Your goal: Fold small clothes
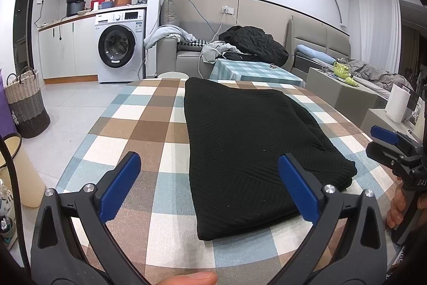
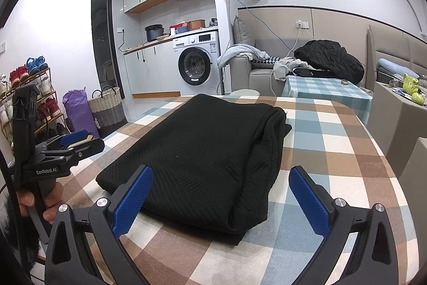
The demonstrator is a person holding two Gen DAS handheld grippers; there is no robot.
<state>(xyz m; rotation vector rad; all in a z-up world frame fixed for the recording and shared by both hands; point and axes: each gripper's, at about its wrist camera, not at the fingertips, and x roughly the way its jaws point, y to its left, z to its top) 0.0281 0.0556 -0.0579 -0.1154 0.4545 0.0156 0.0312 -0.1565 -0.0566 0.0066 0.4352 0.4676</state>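
Item: black knit garment [image 1: 245, 146], folded into a long rectangle, lying flat on the checked worktop [image 1: 128, 130], probably 2 or more layers judging by the thick rolled edge on its right side. Placement suggests a fold awaiting its next crease.

Left claw [image 1: 208, 186]: spread wide, empty, held low at the garment's near edge, 1 finger over the cloth.

Right claw [image 2: 221, 196]: likewise spread and empty, straddling the near right corner, level, pointing along the garment.
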